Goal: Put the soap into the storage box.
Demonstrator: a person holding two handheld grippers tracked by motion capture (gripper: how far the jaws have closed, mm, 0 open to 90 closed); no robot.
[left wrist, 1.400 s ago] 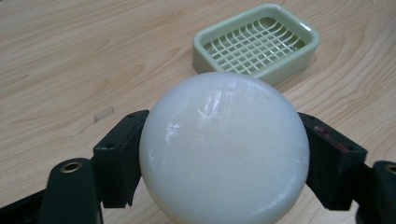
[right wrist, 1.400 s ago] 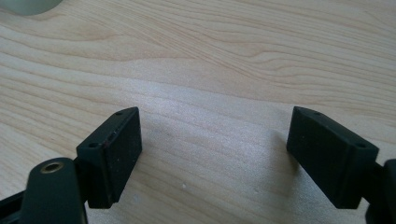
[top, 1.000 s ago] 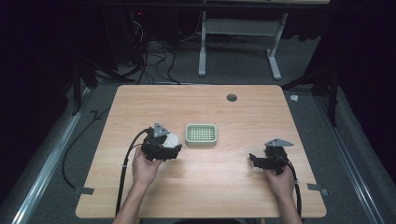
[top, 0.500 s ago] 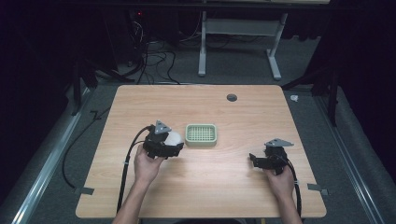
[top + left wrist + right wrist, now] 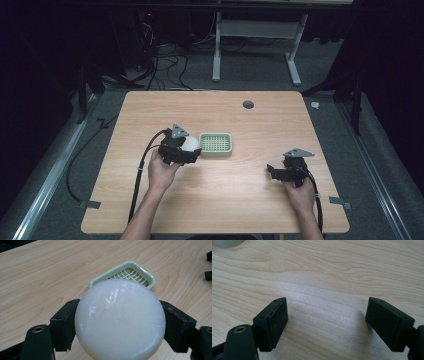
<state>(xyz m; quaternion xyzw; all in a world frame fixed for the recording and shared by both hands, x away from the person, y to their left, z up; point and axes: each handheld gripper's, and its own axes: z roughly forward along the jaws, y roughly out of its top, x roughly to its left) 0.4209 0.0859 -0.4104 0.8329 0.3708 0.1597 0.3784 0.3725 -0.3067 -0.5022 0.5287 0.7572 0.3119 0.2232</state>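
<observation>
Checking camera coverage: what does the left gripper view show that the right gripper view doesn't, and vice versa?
Left gripper view: a white round soap bar clamped between its black jaws, the left gripper pointing toward a pale green slotted soap dish just beyond.
Right gripper view: the right gripper with jaws wide apart, nothing between them, over bare wood.
Both: the light wood table and a pair of black jaws.

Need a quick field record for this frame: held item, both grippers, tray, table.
held item: white round soap bar, clamped between the jaws of the left gripper
left gripper: shut on the soap bar, just left of the tray
right gripper: jaws open, nothing between them, over bare wood
tray: pale green slotted soap dish, nothing in it
table: light wood, round dark grommet near far edge
</observation>
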